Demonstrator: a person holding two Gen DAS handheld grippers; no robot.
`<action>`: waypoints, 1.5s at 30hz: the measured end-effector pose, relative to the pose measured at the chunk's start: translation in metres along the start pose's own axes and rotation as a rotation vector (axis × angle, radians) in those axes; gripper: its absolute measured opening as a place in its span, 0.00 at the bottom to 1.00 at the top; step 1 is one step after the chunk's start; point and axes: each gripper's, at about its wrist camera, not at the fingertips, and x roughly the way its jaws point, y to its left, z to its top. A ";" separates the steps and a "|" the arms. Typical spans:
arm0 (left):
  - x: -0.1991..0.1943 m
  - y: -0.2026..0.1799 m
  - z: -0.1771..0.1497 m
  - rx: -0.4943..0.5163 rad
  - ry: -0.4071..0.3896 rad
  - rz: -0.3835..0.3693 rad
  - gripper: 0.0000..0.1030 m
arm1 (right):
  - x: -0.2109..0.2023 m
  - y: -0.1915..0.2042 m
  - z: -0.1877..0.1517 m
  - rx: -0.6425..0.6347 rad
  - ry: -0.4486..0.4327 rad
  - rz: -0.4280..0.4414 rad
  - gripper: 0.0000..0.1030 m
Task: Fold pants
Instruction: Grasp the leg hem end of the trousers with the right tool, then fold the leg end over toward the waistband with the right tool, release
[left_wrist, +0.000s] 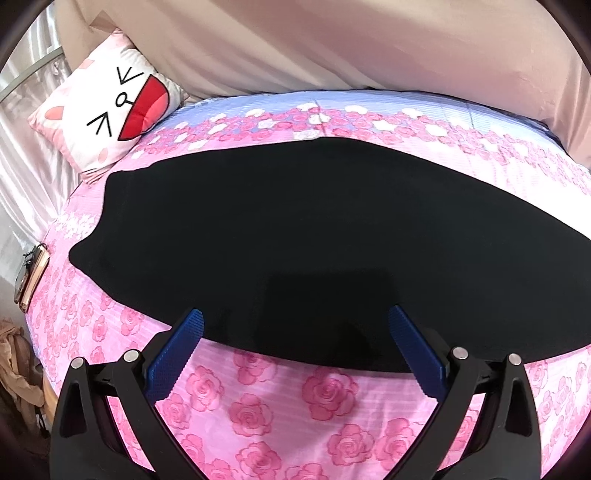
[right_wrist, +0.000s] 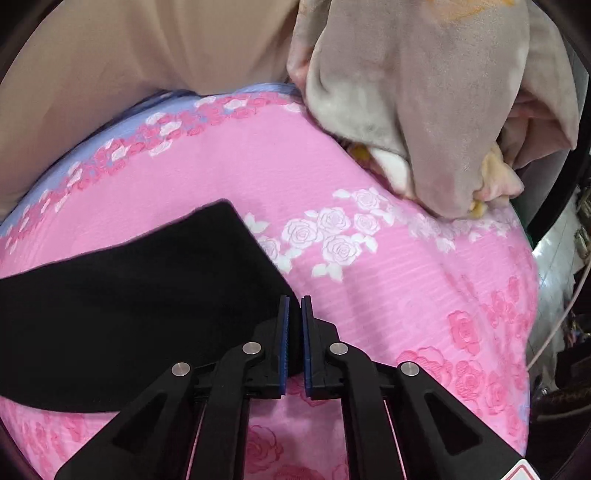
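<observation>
**Black pants pinched at one end, fold not yet made**

Left wrist view: the black, matte fabric pants (left_wrist: 295, 236) lie spread flat across the pink rose-printed bedsheet (left_wrist: 258, 406), running from near the white cartoon-face pillow (left_wrist: 107, 110) off to the right. No crease or doubled layer shows, so the folding looks barely started. The left gripper (left_wrist: 295, 332) hovers over the near edge with its blue ribbed fingers (left_wrist: 192, 332) wide apart, holding nothing.

Right wrist view: the right gripper (right_wrist: 294, 310) has its blue pads drawn together at the near corner of the pants' end (right_wrist: 147, 295), apparently clamped on the hem there. The cloth looks smooth and limp, its end cut square. A crumpled beige blanket (right_wrist: 424, 110) sits well beyond it. Every fold seems still ahead.
</observation>
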 end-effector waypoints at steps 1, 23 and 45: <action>0.002 -0.003 0.000 0.008 0.005 0.001 0.96 | -0.005 0.001 0.000 0.004 -0.010 0.011 0.10; 0.007 0.040 -0.007 -0.032 0.001 -0.058 0.96 | -0.077 0.114 0.018 -0.026 -0.042 0.257 0.16; 0.025 0.191 -0.035 -0.234 0.008 -0.033 0.96 | -0.114 0.538 -0.115 -0.716 0.063 0.558 0.37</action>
